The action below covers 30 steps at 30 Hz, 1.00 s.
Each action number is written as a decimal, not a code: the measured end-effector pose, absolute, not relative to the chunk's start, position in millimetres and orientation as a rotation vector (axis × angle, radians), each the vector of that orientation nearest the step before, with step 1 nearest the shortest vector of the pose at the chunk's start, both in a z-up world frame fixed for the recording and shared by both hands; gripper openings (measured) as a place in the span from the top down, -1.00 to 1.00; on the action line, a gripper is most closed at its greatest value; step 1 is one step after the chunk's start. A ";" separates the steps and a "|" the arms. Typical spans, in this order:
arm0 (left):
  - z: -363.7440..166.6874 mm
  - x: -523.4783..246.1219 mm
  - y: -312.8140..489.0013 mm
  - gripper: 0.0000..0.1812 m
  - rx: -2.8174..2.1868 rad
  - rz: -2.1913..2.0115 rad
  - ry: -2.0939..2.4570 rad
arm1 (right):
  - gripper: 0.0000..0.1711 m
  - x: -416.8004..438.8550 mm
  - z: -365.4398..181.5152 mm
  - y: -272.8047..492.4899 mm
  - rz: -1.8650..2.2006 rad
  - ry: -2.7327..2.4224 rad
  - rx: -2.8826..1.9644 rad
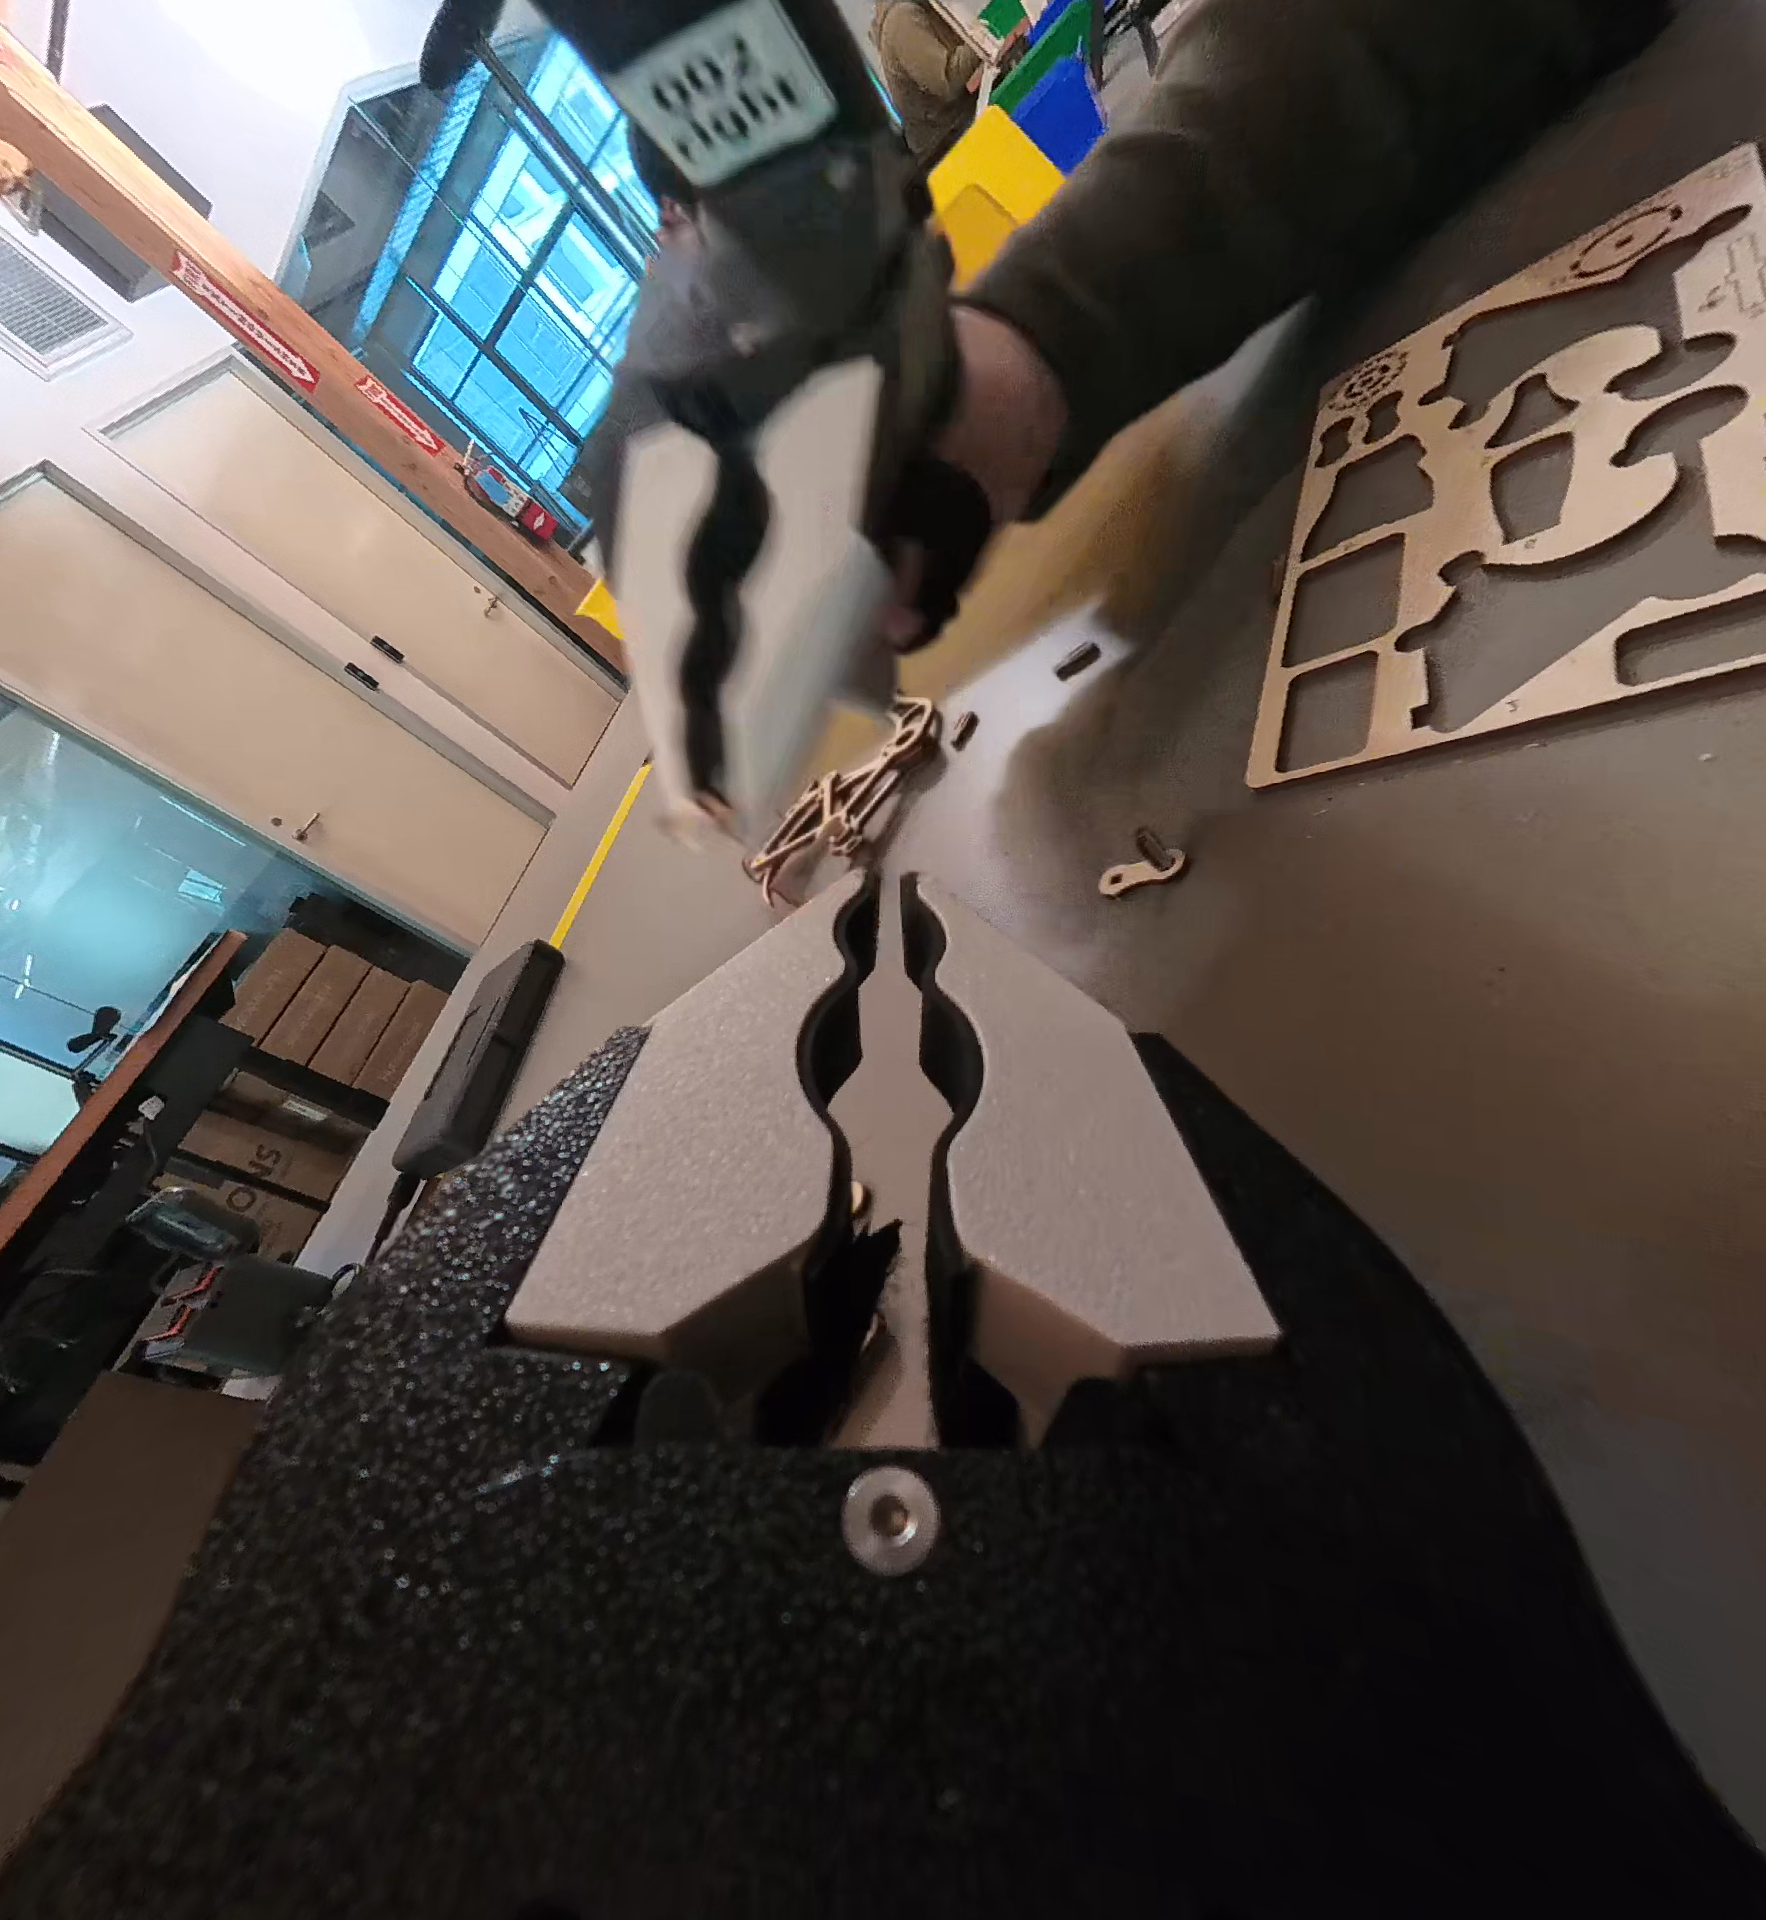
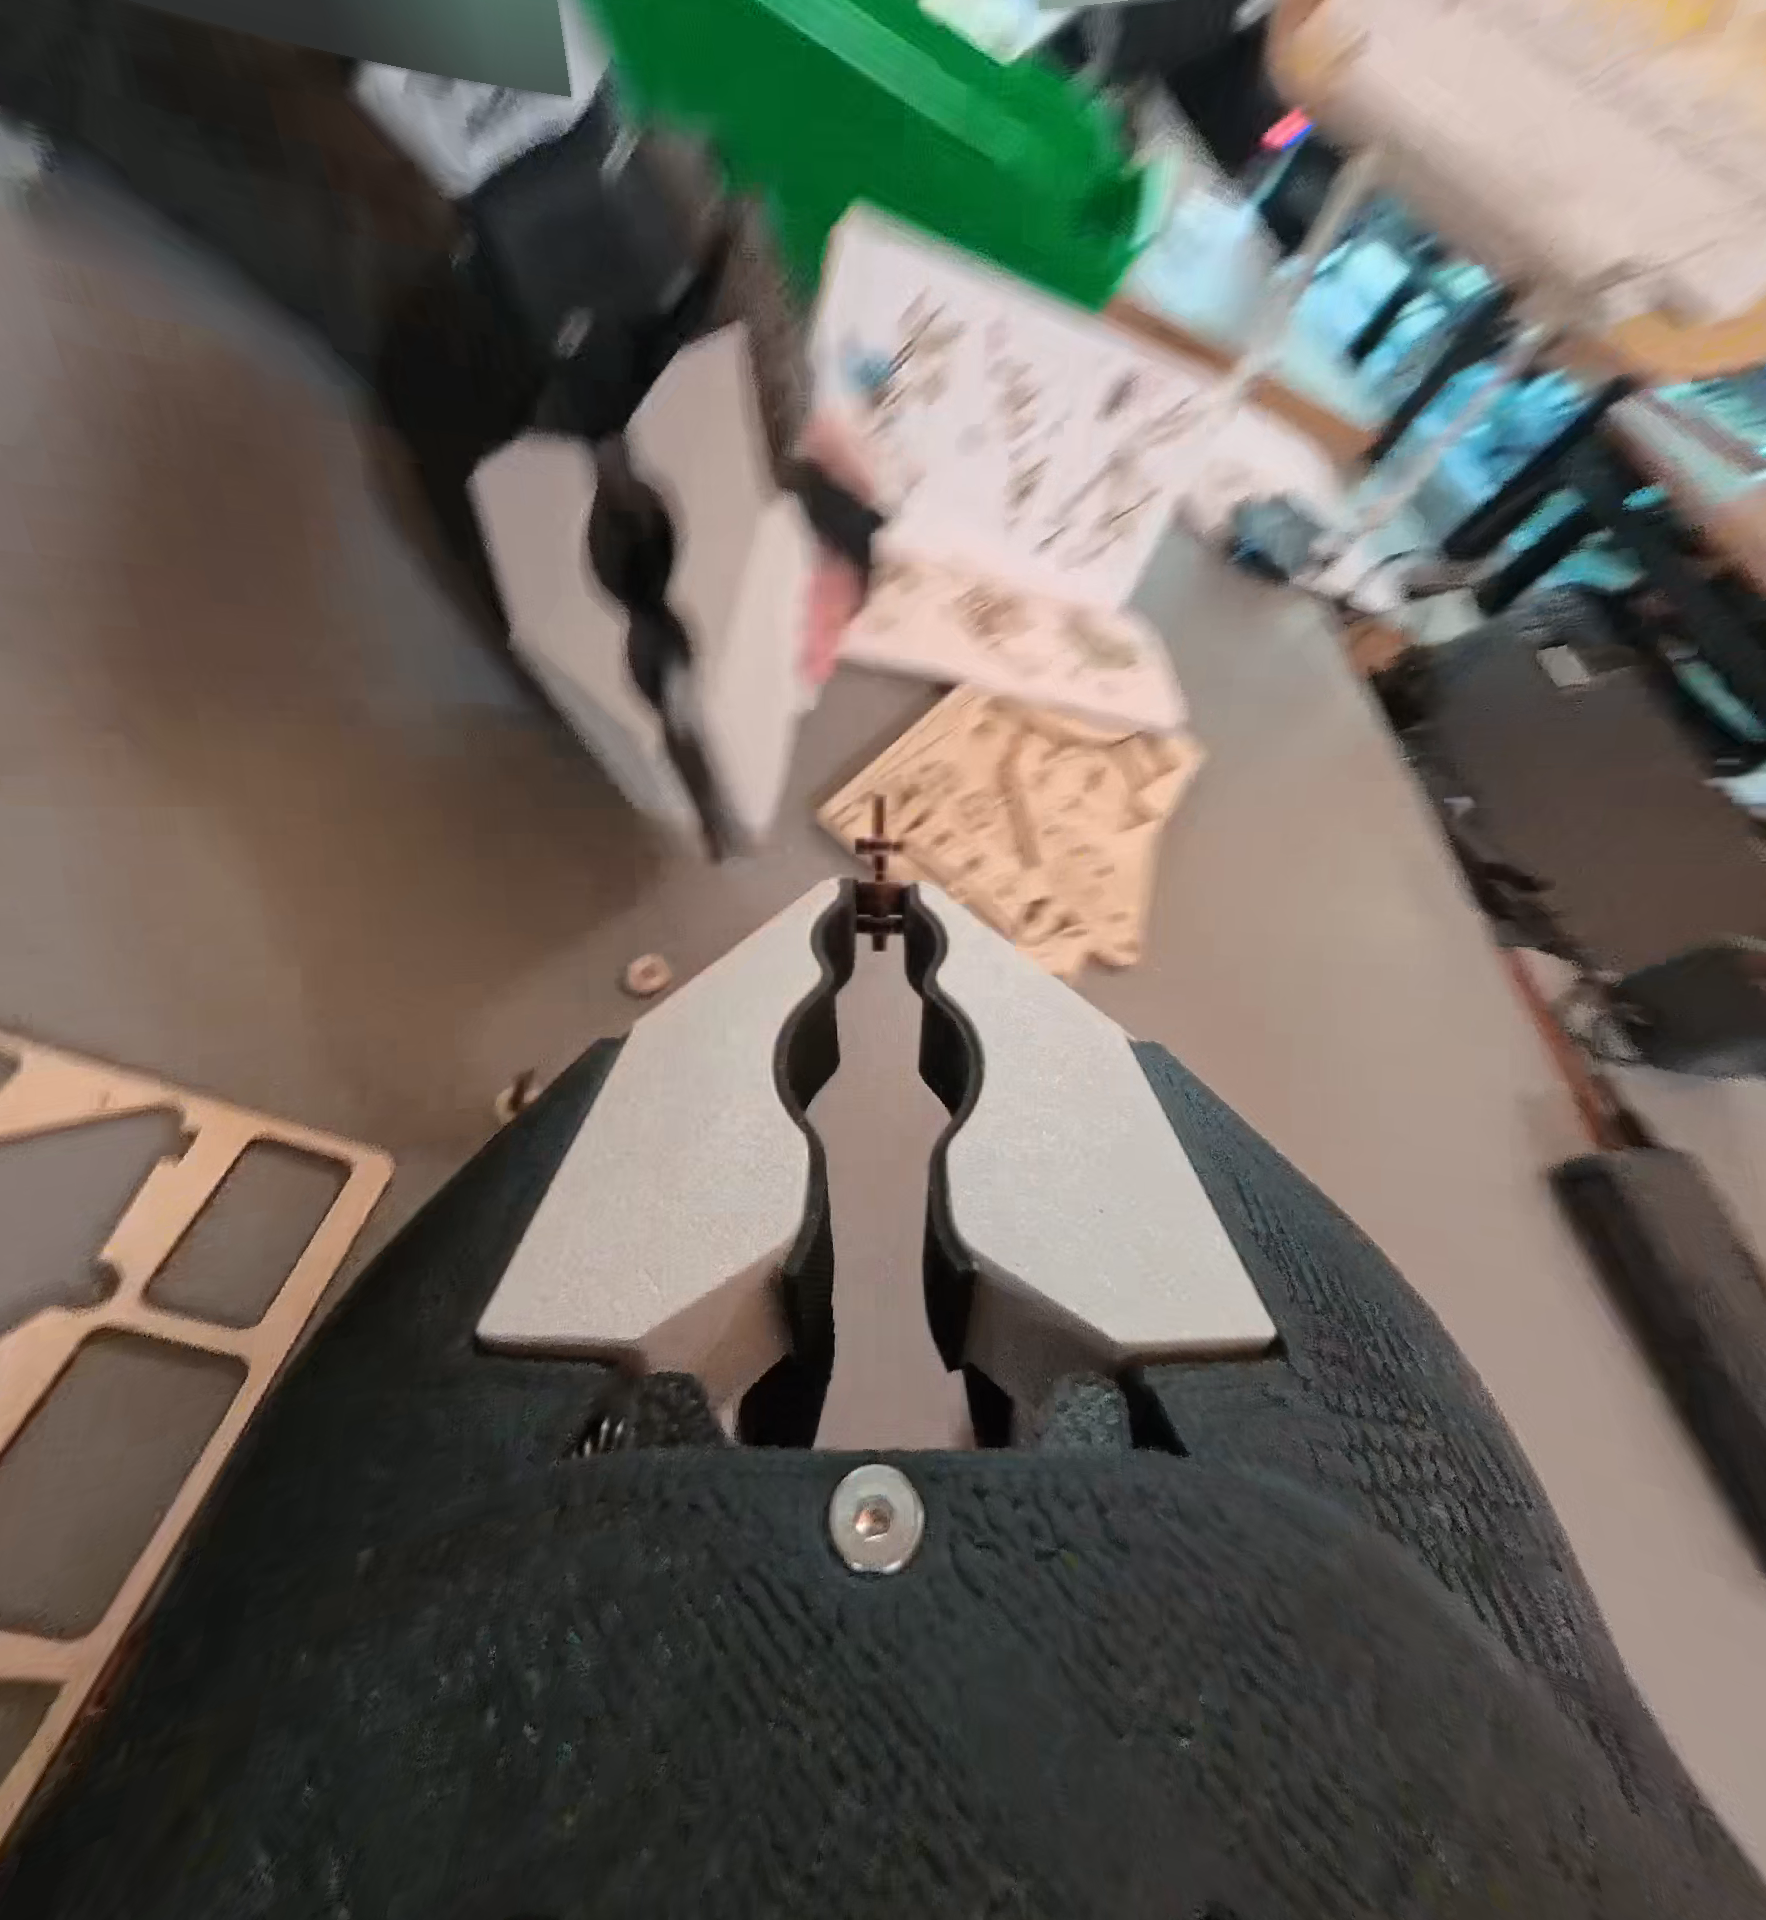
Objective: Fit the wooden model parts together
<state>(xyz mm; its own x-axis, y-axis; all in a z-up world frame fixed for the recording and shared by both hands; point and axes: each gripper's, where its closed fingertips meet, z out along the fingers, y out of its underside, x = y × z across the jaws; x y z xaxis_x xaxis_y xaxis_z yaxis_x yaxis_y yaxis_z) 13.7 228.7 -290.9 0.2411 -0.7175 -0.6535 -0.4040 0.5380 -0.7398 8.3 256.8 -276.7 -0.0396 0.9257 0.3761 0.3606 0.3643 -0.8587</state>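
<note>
A small dark wooden part [image 2: 876, 902], thin and light and likely brittle, sits pinched at the tips of the right gripper [image 2: 876, 896]; best held by its stouter middle. The left gripper [image 1: 889, 883] hangs nearly closed, empty, above the worktop [image 1: 1481, 1039] near the openwork wooden assembly [image 1: 848, 795].

Cutout sheet [image 1: 1544, 499] right of small part [image 1: 1141, 869].

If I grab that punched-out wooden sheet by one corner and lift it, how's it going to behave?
The wooden sheet is thin and lies flat on the grey table, so it is probably light. Most parts are punched out, leaving narrow bridges, so it may flex and could snap near a cutout. Flat on the table, its edge may be hard to catch.
</note>
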 end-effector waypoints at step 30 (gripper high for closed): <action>-291.9 14.6 228.1 1.00 -1.048 -0.278 1.389 | 0.92 15.7 -287.2 276.2 0.310 -1.611 -0.926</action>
